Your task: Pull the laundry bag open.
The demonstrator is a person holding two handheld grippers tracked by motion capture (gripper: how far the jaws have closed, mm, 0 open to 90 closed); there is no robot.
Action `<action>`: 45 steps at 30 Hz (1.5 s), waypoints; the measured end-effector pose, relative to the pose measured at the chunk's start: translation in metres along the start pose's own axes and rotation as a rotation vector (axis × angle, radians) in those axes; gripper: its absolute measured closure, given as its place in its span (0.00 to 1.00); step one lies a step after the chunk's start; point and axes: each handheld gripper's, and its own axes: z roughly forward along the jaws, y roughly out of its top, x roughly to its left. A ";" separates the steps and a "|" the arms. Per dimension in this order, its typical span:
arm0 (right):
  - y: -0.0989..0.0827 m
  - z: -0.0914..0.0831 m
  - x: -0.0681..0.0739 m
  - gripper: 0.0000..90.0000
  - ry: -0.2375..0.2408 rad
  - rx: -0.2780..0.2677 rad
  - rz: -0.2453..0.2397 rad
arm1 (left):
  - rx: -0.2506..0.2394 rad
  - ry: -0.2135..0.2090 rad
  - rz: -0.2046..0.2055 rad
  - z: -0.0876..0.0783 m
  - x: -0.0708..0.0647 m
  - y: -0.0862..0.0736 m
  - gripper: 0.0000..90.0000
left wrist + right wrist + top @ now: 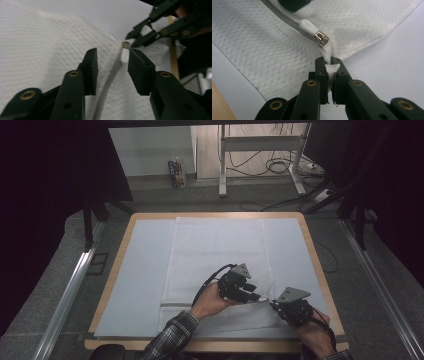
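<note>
My right gripper (330,65) is clenched on the corner of the white cover (274,50) just below the zipper's end, low and centre in its own view. In the left gripper view the white zipper pull (124,54) sits mid-frame, ahead of and between my left gripper's (112,65) parted jaws, its long axis running along the zipper line (107,86). Neither pad seems to touch it yet, though blur makes that uncertain.

White cloth (215,250) lies flat on wooden table (320,270). Left gripper (252,295) & right gripper (275,306) meet at cloth's near-right edge, close together.
</note>
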 end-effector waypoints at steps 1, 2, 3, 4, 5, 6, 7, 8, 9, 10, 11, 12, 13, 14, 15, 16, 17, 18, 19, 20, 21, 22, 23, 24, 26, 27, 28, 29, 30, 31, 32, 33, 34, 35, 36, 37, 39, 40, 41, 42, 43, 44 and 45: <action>0.000 0.000 0.000 0.93 -0.003 -0.002 -0.004 | 0.006 -0.012 -0.006 0.001 0.000 -0.001 0.71; 0.000 0.000 0.000 0.93 -0.007 -0.003 -0.011 | 0.006 -0.012 -0.006 0.001 0.000 -0.001 0.75; 0.000 0.000 0.000 0.93 -0.010 -0.005 -0.017 | 0.011 -0.051 -0.018 0.004 0.001 -0.001 0.76; 0.000 -0.001 0.001 0.93 -0.011 -0.007 -0.017 | 0.010 -0.068 -0.026 0.005 0.001 -0.002 0.78; 0.000 -0.001 0.001 0.93 -0.014 -0.009 -0.022 | 0.012 -0.082 -0.033 0.007 0.001 -0.002 0.79; 0.001 -0.001 0.001 0.93 -0.018 -0.013 -0.028 | 0.017 -0.093 -0.034 0.008 0.002 -0.001 0.80; 0.001 -0.001 0.001 0.93 -0.022 -0.015 -0.032 | 0.019 -0.100 -0.041 0.009 0.002 -0.001 0.81; 0.001 -0.001 0.001 0.93 -0.024 -0.016 -0.035 | 0.026 -0.107 -0.043 0.009 0.002 -0.001 0.82; 0.001 -0.002 0.002 0.93 -0.027 -0.018 -0.039 | 0.031 -0.112 -0.043 0.010 0.002 0.000 0.82; 0.001 -0.002 0.002 0.93 -0.028 -0.018 -0.040 | 0.028 -0.120 -0.045 0.011 0.002 0.000 0.82; 0.001 -0.002 0.002 0.93 -0.029 -0.018 -0.041 | 0.029 -0.128 -0.051 0.011 0.002 0.000 0.83; 0.001 -0.002 0.002 0.93 -0.031 -0.019 -0.043 | 0.030 -0.132 -0.055 0.011 0.002 0.001 0.83; 0.001 -0.002 0.002 0.93 -0.032 -0.019 -0.044 | 0.031 -0.138 -0.061 0.011 0.003 0.001 0.84; 0.001 -0.002 0.002 0.93 -0.033 -0.019 -0.044 | 0.031 -0.138 -0.061 0.011 0.003 0.001 0.84; 0.001 -0.002 0.002 0.93 -0.032 -0.019 -0.046 | 0.036 -0.143 -0.063 0.012 0.003 0.001 0.85; 0.001 -0.002 0.002 0.93 -0.033 -0.019 -0.048 | 0.036 -0.147 -0.068 0.012 0.003 0.001 0.85; 0.001 -0.002 0.002 0.93 -0.033 -0.020 -0.049 | 0.033 -0.158 -0.074 0.013 0.004 0.001 0.85; 0.001 -0.002 0.002 0.93 -0.034 -0.020 -0.049 | 0.035 -0.166 -0.077 0.013 0.004 0.001 0.85; 0.002 -0.002 0.002 0.93 -0.035 -0.020 -0.050 | 0.033 -0.163 -0.081 0.014 0.003 0.001 0.85; 0.002 -0.002 0.002 0.93 -0.037 -0.019 -0.051 | 0.036 -0.159 -0.088 0.014 0.002 0.001 0.85; 0.002 -0.002 0.002 0.93 -0.037 -0.020 -0.051 | 0.029 -0.160 -0.098 0.015 0.002 0.001 0.85; 0.002 -0.002 0.003 0.93 -0.037 -0.021 -0.053 | 0.029 -0.160 -0.098 0.015 0.002 0.001 0.85; 0.002 -0.002 0.003 0.93 -0.037 -0.021 -0.054 | 0.028 -0.154 -0.107 0.016 0.002 0.002 0.85; 0.002 -0.002 0.003 0.93 -0.037 -0.020 -0.054 | 0.029 -0.158 -0.115 0.017 0.003 0.002 0.85; 0.002 -0.001 0.003 0.93 -0.037 -0.017 -0.055 | 0.038 -0.160 -0.122 0.017 0.005 0.002 0.85; 0.002 -0.001 0.003 0.93 -0.038 -0.018 -0.056 | 0.035 -0.160 -0.132 0.017 0.005 0.003 0.85; 0.002 -0.001 0.003 0.93 -0.038 -0.018 -0.056 | 0.035 -0.160 -0.132 0.017 0.005 0.003 0.86; 0.002 -0.002 0.003 0.93 -0.038 -0.019 -0.056 | 0.053 -0.158 -0.122 0.016 0.007 0.004 0.87; 0.002 -0.001 0.003 0.93 -0.037 -0.020 -0.055 | 0.057 -0.154 -0.122 0.016 0.007 0.004 0.89; 0.002 -0.001 0.002 0.93 -0.036 -0.021 -0.054 | 0.049 -0.155 -0.134 0.017 0.006 0.004 0.91; 0.002 -0.002 0.002 0.93 -0.036 -0.021 -0.053 | 0.050 -0.158 -0.134 0.017 0.007 0.003 0.91; 0.002 -0.001 0.002 0.93 -0.036 -0.020 -0.053 | 0.051 -0.157 -0.135 0.017 0.007 0.003 0.91; 0.002 -0.001 0.002 0.93 -0.036 -0.018 -0.052 | 0.051 -0.157 -0.135 0.017 0.007 0.003 0.92; 0.002 -0.001 0.002 0.93 -0.036 -0.018 -0.050 | 0.046 -0.160 -0.144 0.018 0.006 0.003 0.92; 0.002 -0.001 0.002 0.93 -0.035 -0.017 -0.047 | 0.043 -0.160 -0.144 0.019 0.006 0.003 0.93; 0.001 -0.001 0.002 0.93 -0.034 -0.018 -0.045 | 0.053 -0.159 -0.128 0.018 0.007 0.003 0.93; 0.001 -0.001 0.001 0.92 -0.030 -0.017 -0.040 | 0.049 -0.153 -0.124 0.017 0.006 0.003 0.94; 0.001 -0.001 0.001 0.92 -0.028 -0.017 -0.038 | 0.046 -0.155 -0.121 0.017 0.006 0.002 0.94; 0.001 -0.001 0.001 0.92 -0.025 -0.018 -0.036 | 0.037 -0.154 -0.129 0.017 0.005 0.002 0.94; 0.001 -0.001 0.001 0.92 -0.025 -0.018 -0.036 | 0.037 -0.154 -0.129 0.017 0.005 0.002 0.94; 0.001 -0.001 0.000 0.90 -0.014 -0.025 -0.026 | 0.038 -0.152 -0.118 0.016 0.005 0.002 0.95; 0.001 -0.001 -0.001 0.88 -0.009 -0.030 -0.015 | 0.041 -0.150 -0.105 0.015 0.005 0.002 0.95; 0.001 -0.001 -0.002 0.85 -0.007 -0.033 -0.016 | 0.041 -0.148 -0.096 0.015 0.005 0.002 0.97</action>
